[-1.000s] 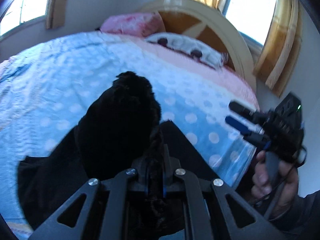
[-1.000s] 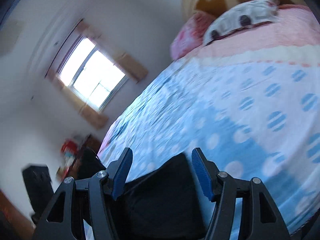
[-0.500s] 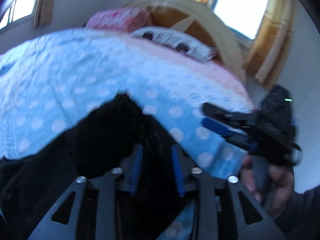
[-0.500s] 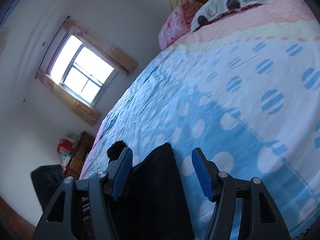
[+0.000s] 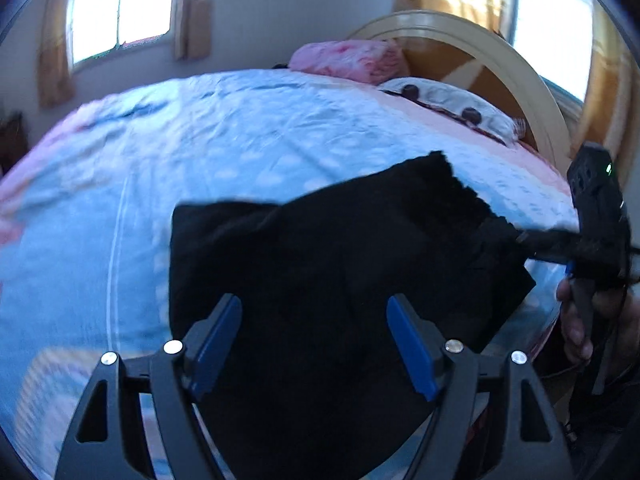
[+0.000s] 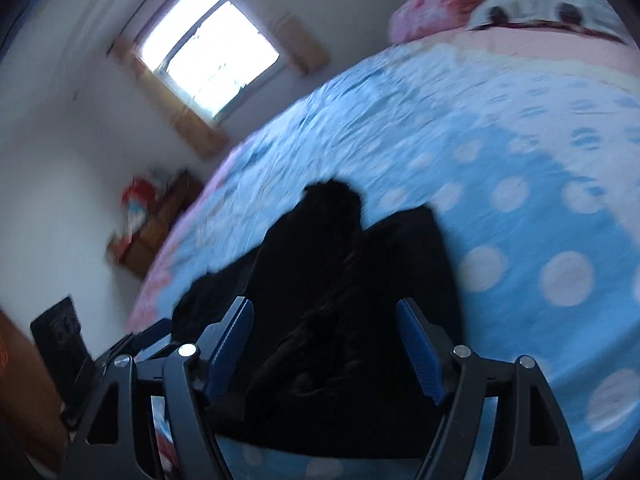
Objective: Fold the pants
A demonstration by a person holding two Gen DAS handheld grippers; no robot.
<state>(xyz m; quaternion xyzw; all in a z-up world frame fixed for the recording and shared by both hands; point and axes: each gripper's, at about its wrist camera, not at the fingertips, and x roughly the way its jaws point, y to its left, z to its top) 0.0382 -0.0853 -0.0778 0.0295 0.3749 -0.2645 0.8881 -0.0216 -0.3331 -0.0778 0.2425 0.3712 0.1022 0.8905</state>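
Black pants lie folded over on the blue polka-dot bed cover, near its front edge. My left gripper is open and empty, just above the pants. In the left wrist view my right gripper reaches in from the right at the pants' right edge. In the right wrist view my right gripper is open over the pants, with nothing between its pads. The pants' far end sticks up as a dark lump.
Pink pillow and white spotted pillow lie at the wooden headboard. Windows stand behind the bed. A low wooden cabinet with red items stands by the wall left of the bed. My other gripper shows at lower left.
My left gripper has opened and let go of the black pants, which now lie spread flatter. My right gripper has moved in over the pants' right edge and stays open.
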